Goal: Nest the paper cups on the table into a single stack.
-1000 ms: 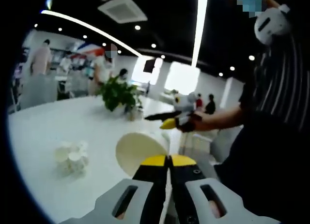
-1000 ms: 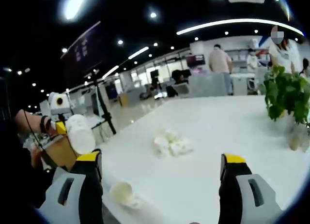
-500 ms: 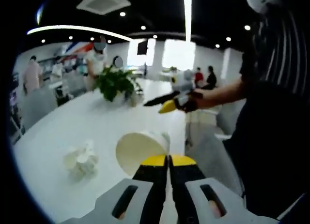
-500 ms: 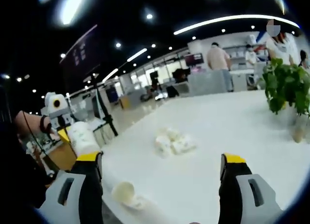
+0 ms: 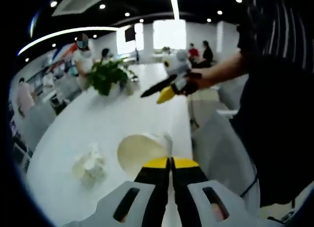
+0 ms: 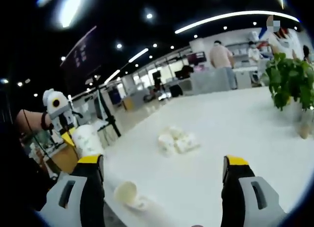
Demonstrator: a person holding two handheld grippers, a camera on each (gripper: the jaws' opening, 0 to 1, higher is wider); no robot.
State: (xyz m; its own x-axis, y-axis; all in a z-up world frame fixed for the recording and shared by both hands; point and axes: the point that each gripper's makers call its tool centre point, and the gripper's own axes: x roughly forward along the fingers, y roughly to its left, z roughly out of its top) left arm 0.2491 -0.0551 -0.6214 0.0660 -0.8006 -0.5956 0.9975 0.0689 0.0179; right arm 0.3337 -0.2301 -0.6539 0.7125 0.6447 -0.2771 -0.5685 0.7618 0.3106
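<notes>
While the left gripper [image 5: 170, 162] pinches a paper cup [image 5: 141, 152], the right gripper [image 6: 164, 168] hangs spread above the table [image 6: 235, 134].

Right hand-held gripper [image 6: 164, 170] jaws apart above table [image 6: 235, 134]; cup cluster [image 6: 177, 140] ahead.

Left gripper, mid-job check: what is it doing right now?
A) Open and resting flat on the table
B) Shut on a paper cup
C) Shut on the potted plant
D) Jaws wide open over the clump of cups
B: in the left gripper view the left gripper has its jaws closed together on the rim of a paper cup, whose open mouth faces the camera.
</notes>
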